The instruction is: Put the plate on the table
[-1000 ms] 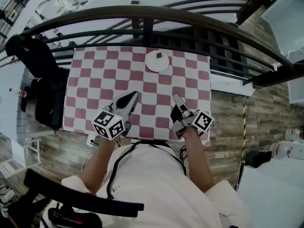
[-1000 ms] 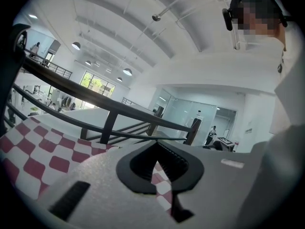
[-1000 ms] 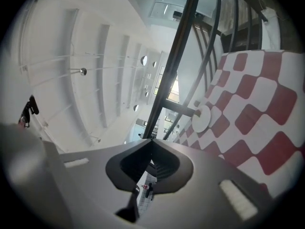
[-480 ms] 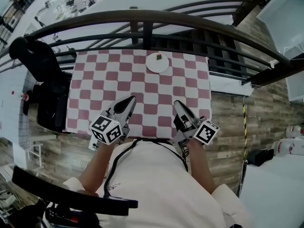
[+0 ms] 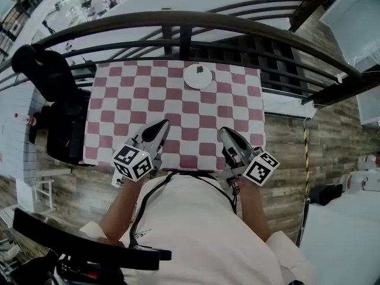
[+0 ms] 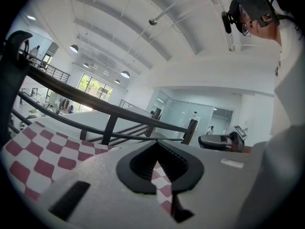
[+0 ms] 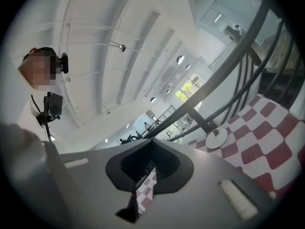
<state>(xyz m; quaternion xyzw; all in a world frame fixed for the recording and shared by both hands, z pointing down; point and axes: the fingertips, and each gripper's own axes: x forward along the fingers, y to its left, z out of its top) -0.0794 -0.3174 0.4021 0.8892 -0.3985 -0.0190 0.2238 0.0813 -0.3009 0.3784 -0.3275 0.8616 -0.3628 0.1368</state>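
Counter [image 5: 119, 129]: one, rectangular, standing on a wood-plank floor [image 5: 285, 159].

Covering: one cloth [image 5: 196, 120], checked in dull red and white squares, spread flat over the whole top and reaching every visible edge.

On the cloth: one plate [image 5: 198, 76], small, round and white, lying flat at the middle of the far edge. The right gripper view shows the same plate [image 7: 217, 138].

On the plate: one small dark morsel [image 5: 200, 70], too small to identify.

Open hall: vaulted ceiling [image 6: 157, 46], balcony railing [image 5: 190, 19]
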